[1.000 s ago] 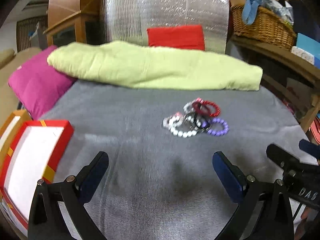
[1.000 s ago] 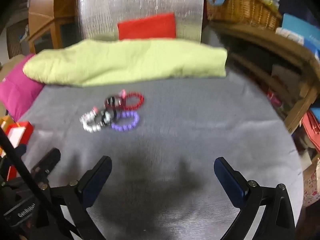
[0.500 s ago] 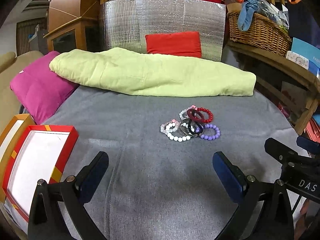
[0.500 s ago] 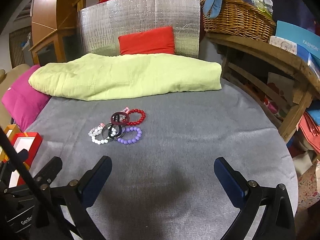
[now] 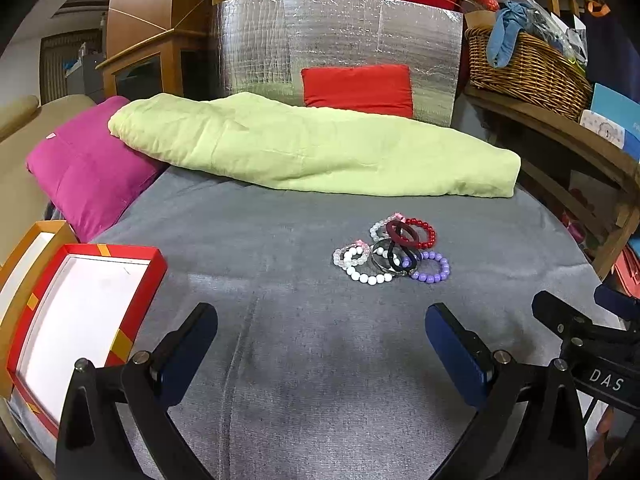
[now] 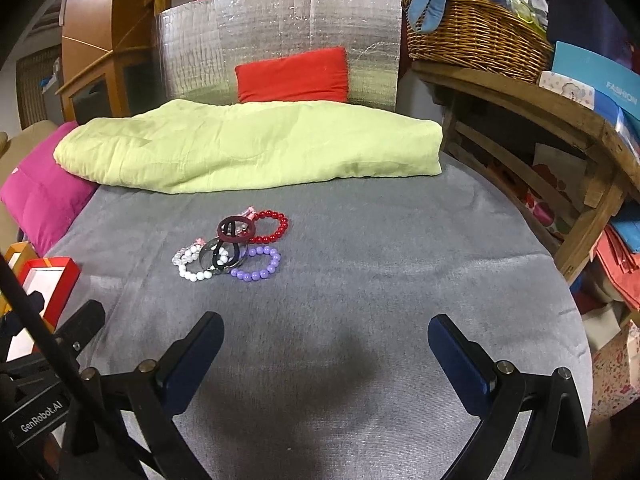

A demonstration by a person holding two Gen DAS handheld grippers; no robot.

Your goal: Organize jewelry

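A pile of bracelets (image 5: 394,250) lies on the grey cloth: red beads (image 5: 424,232), purple beads (image 5: 430,268), white beads (image 5: 366,274), a maroon ring and a black ring. The pile also shows in the right wrist view (image 6: 232,246). A red-rimmed box (image 5: 80,316) with a white inside sits at the left edge; its corner shows in the right wrist view (image 6: 48,280). My left gripper (image 5: 320,344) is open and empty, short of the pile. My right gripper (image 6: 324,352) is open and empty, right of and short of the pile.
A light green folded blanket (image 5: 312,148) lies across the back of the cloth. A magenta cushion (image 5: 84,164) is at the back left. A wooden shelf (image 6: 540,120) with a wicker basket (image 6: 476,36) stands on the right. An orange-rimmed box (image 5: 24,248) sits beside the red one.
Both views have tilted downward and steadied, so the bracelets sit higher in frame. Both grippers stay open. The bracelets and box have not moved.
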